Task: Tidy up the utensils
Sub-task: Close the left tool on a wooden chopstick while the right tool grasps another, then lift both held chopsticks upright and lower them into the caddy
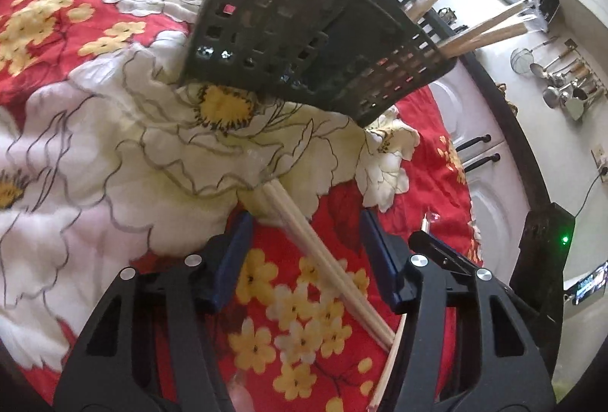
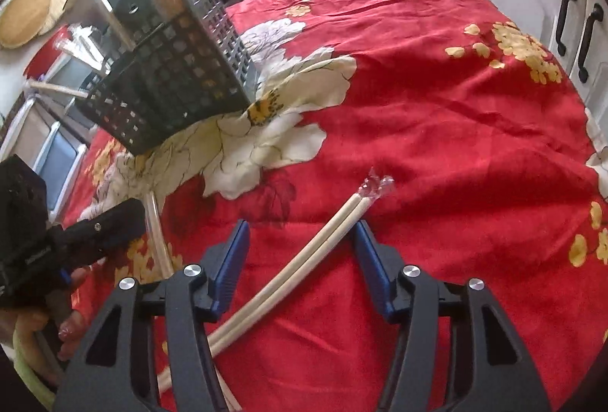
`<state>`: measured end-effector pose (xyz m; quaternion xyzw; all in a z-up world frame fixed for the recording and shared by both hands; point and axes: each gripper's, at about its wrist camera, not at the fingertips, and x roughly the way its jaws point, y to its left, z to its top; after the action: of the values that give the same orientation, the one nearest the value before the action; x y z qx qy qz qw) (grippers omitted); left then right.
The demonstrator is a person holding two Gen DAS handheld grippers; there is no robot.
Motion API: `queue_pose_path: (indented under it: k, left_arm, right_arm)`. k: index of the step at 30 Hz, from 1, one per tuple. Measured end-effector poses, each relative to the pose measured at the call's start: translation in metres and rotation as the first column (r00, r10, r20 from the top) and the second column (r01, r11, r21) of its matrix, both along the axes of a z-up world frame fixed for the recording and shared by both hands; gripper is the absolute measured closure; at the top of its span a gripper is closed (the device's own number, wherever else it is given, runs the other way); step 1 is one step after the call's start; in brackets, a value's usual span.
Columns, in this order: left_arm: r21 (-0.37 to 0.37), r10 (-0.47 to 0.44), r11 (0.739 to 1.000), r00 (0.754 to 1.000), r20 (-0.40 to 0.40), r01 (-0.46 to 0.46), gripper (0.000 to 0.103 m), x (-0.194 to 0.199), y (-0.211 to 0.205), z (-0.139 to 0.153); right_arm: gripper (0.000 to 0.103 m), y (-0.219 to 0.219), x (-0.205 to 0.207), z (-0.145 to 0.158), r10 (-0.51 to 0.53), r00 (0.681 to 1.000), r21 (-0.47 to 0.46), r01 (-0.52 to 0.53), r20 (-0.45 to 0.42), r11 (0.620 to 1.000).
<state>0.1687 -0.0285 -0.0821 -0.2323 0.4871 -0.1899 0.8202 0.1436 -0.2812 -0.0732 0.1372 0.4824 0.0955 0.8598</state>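
So both grippers, left gripper (image 1: 306, 241) and right gripper (image 2: 302, 248), sit half open straddling wrapped chopsticks (image 1: 323, 260) on the table (image 2: 437, 108), nothing gripped.

Both views are brightly daylit. Fisheye distortion bends edges and darkens corners. In the left wrist view, glare washes out the wall (image 1: 570, 115) at 3 o'clock, and the tablecloth (image 1: 57, 130) blurs toward 9 o'clock.
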Motion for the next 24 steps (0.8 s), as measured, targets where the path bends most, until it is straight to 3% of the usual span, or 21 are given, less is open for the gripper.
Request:
queue_pose_path:
  k: [4,7,9,12,19,24]
  left_arm:
    - [0.016,0.004,1.000,1.000,-0.006,-0.004,0.056,0.016,-0.006,-0.002]
    - [0.036,0.021,0.999,1.000,0.003,-0.021,0.069,0.023,-0.006,-0.004]
    - [0.057,0.033,0.998,0.999,0.010,-0.033,0.084,0.025,-0.005,-0.005]
    - [0.070,0.047,0.996,0.999,0.011,-0.047,0.095,0.028,0.000,-0.009]
    - [0.049,0.043,0.998,0.999,0.013,-0.043,0.098,0.024,0.015,-0.004]
    - [0.060,0.030,0.998,0.994,0.104,-0.037,0.099,0.010,0.020,0.024]
  right_arm:
    - [0.058,-0.005,0.011,0.000,-0.028,1.000,0.027,0.028,-0.004,0.999]
    - [0.066,-0.009,0.016,-0.002,-0.043,0.999,0.042,0.044,-0.009,0.998]
    - [0.073,-0.013,0.019,-0.004,-0.055,0.998,0.057,0.056,-0.014,0.997]
    - [0.083,-0.018,0.022,-0.005,-0.068,0.998,0.067,0.069,-0.017,0.995]
    - [0.096,-0.016,0.026,0.003,-0.044,0.999,0.134,0.045,-0.010,0.990]
    - [0.097,0.001,0.022,0.025,0.019,0.998,0.141,-0.026,0.053,0.990]
